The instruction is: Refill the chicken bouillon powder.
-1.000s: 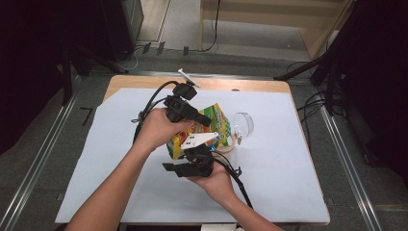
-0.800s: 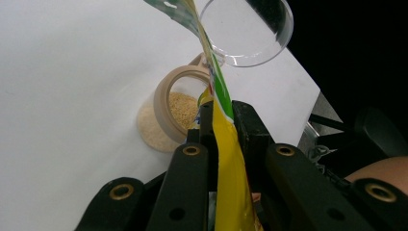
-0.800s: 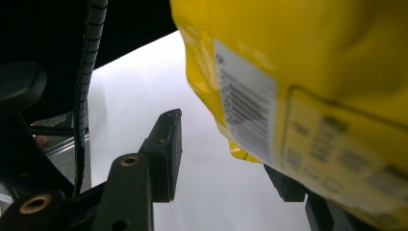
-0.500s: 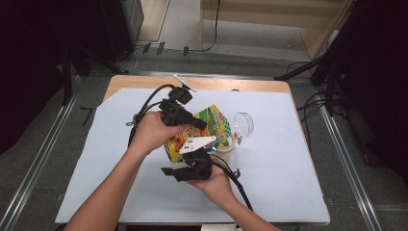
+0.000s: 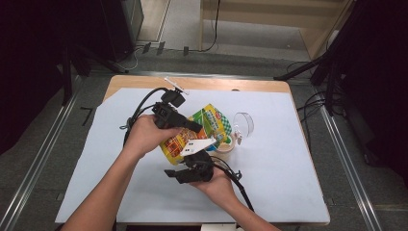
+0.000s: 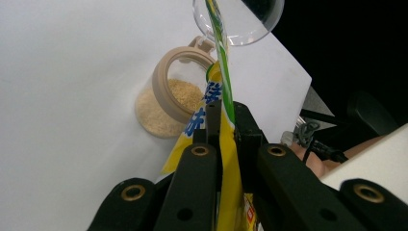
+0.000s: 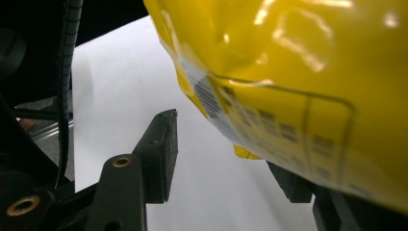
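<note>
Left tool [image 5: 185, 124] is clamped tight on the top edge of the yellow snack bag [image 5: 192, 137]; the left gripper view shows both jaws pinching the thin bag [image 6: 226, 144] seam, nothing else in the grip. Right tool [image 5: 190, 169] has just been opening: its jaws stand about half apart with the bag's lower corner [image 7: 250, 151] hanging between them, pads not pressing on it. So the left tool carries the bag alone.

Bag sits near table centre, tilted, mouth end toward 1 o'clock, directly over a small jar [image 5: 225, 143] with a tan rim. From the left gripper view the jar [image 6: 166, 103] is partly filled with light granules, and its clear lid [image 6: 243, 21] is flipped back at 12 o'clock from the opening. Jar stands on the white sheet covering the table [image 5: 288, 192], just beside the bag at its 3 o'clock.

My read: pour/refill step, bag held up at the jar, bottom support being let go or re-gripped.

Next move needs:
- right tool to retake the bag lower down, or clear out toward 6 o'clock
- left tool to keep its clamp and tip the mouth over the jar opening
- slow tilt; the jar is light and could be knocked by the bag's edge.
</note>
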`<state>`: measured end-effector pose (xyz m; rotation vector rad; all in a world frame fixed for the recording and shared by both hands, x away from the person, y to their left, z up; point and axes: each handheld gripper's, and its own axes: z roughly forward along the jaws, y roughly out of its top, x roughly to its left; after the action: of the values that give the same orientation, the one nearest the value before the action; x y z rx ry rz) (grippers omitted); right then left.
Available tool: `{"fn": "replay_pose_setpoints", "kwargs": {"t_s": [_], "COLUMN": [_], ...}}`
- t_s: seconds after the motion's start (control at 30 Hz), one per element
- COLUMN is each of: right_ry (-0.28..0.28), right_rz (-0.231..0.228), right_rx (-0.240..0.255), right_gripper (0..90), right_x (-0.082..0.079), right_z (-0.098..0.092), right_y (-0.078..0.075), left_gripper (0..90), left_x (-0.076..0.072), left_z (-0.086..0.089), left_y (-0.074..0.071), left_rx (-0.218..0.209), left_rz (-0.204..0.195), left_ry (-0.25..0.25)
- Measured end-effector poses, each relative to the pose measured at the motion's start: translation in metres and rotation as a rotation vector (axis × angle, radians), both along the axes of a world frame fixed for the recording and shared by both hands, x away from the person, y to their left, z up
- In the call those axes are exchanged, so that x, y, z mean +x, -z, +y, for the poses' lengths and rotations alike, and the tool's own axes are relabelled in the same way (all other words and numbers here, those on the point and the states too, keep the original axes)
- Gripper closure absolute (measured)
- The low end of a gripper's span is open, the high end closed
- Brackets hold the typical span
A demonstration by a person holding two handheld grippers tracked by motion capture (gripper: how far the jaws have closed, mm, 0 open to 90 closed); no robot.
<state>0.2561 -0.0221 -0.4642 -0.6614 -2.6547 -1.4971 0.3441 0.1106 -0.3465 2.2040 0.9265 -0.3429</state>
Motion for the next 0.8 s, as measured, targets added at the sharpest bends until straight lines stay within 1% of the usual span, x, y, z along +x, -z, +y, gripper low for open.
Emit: {"fn": "replay_pose_setpoints", "kwargs": {"t_s": [0.03,0.13,0.3,0.33,0.47,0.53,0.57,0.6,0.7,0.77,0.8], "right_ry": [-0.003,-0.013,-0.019,-0.015,-0.008,-0.001,0.001,0.005,0.02,0.025,0.032], "right_rz": [0.007,-0.012,-0.019,-0.012,-0.008,-0.017,-0.015,-0.015,-0.035,-0.032,-0.037], "right_rx": [-0.004,-0.008,-0.021,-0.022,-0.027,-0.034,-0.034,-0.034,-0.034,-0.029,-0.029], "right_gripper": [47.7,46.8,46.5,46.6,46.5,46.0,45.9,45.9,45.9,45.9,45.7], "right_x": [-0.001,-0.003,-0.004,-0.004,-0.004,-0.004,-0.004,-0.004,-0.004,-0.004,-0.005], "right_z": [0.0,0.002,0.002,0.002,0.0,0.0,-0.001,-0.002,-0.003,-0.003,-0.004], "right_y": [0.001,0.003,0.004,0.004,0.006,0.007,0.008,0.008,0.009,0.009,0.009], "left_gripper": [89.7,89.6,89.5,89.5,89.3,89.3,89.2,89.2,89.1,89.1,89.1], "left_x": [-0.001,-0.002,-0.004,-0.004,-0.005,-0.006,-0.006,-0.005,-0.005,-0.005,-0.006], "left_z": [0.001,0.005,0.01,0.011,0.014,0.016,0.017,0.018,0.022,0.024,0.025], "left_y": [0.001,0.003,0.006,0.007,0.008,0.009,0.009,0.009,0.008,0.008,0.008], "left_rx": [-0.002,0.0,-0.014,-0.012,-0.004,-0.015,-0.02,-0.02,-0.028,-0.032,-0.03], "left_rz": [0.002,0.004,0.003,0.0,-0.01,-0.011,-0.008,-0.009,-0.01,-0.009,-0.01], "left_ry": [-0.004,-0.009,-0.024,-0.028,-0.03,-0.032,-0.036,-0.033,-0.037,-0.04,-0.038]}}
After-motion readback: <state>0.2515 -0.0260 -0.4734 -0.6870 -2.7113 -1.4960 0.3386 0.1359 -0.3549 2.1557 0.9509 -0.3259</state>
